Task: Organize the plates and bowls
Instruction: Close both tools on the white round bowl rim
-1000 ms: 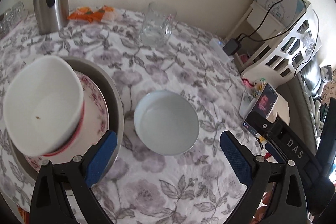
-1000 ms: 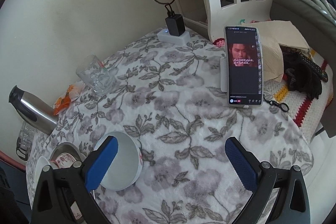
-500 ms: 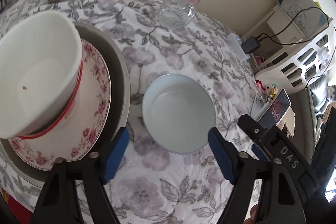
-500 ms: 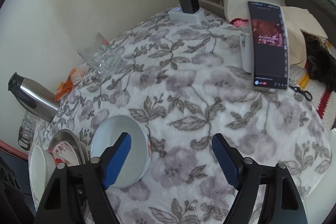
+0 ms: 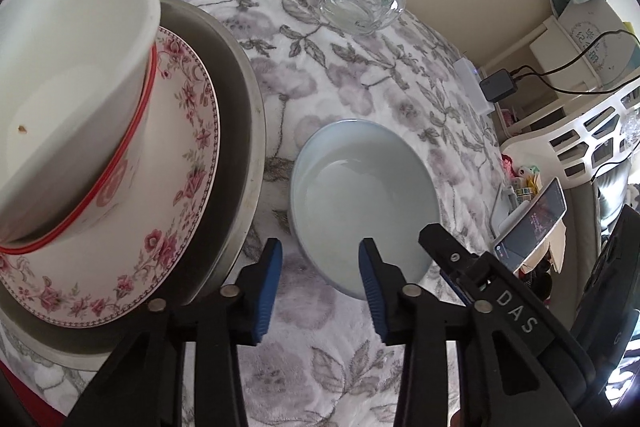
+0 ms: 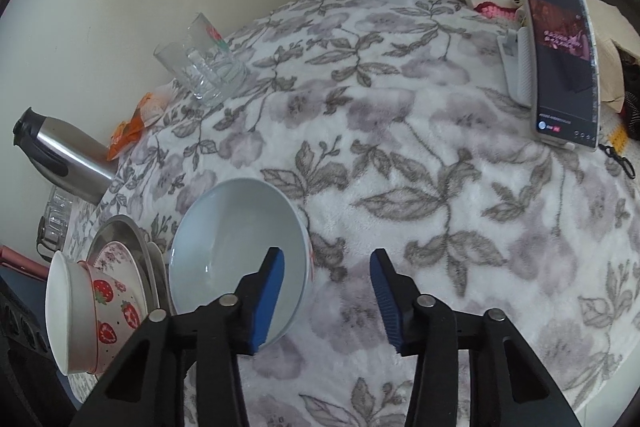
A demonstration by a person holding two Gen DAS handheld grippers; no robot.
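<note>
Left tool: fingers partly apart, blue pads facing each other, nothing clamped, tilted downward. Right tool: same partial gap, nothing clamped; its black frame visible just beside left tool.

The bowl is pale blue. The plate has pink flowers. The tablecloth has grey leaves.
</note>
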